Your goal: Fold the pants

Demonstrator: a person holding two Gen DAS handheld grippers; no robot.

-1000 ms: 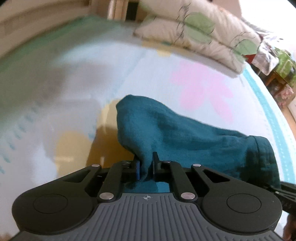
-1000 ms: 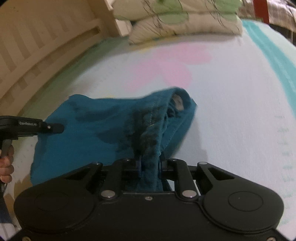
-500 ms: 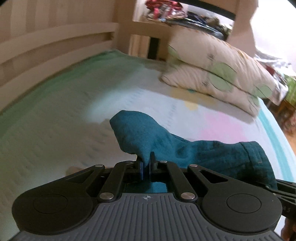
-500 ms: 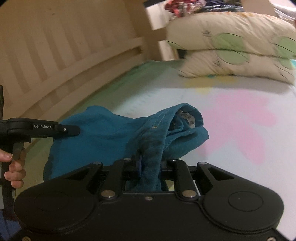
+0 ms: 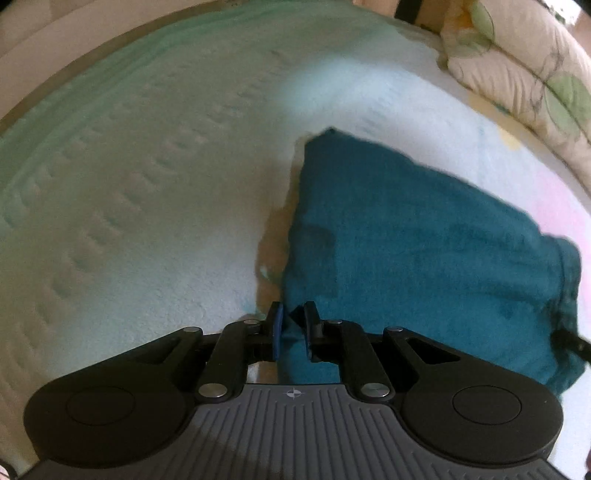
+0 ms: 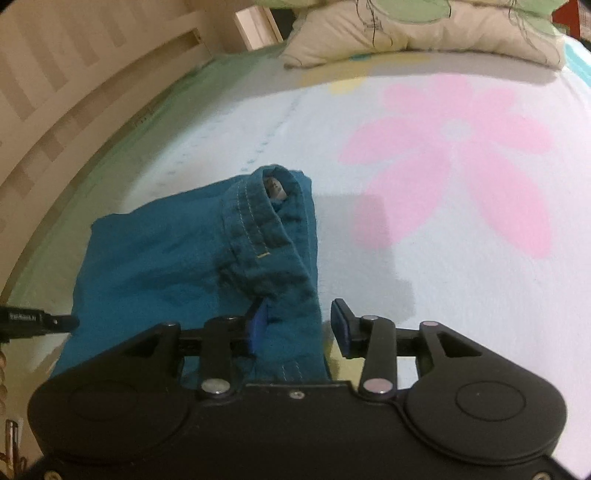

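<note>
The teal pants [image 6: 192, 258] lie in a compact folded bundle on the bed [image 6: 461, 295], towards its slatted side rail and short of the pillows [image 6: 406, 33] at the head end. The fold looks nearly done; what seems left is letting go and perhaps smoothing the waistband, which stands up rumpled.

The right gripper [image 6: 301, 325] is opening, its fingers apart with the waistband loose between them. The left gripper [image 5: 293, 328] is also opening, its fingers only slightly apart with a cloth corner between them.

A second ago both were clamped on the raised, draped cloth; now it rests on the bed.
</note>
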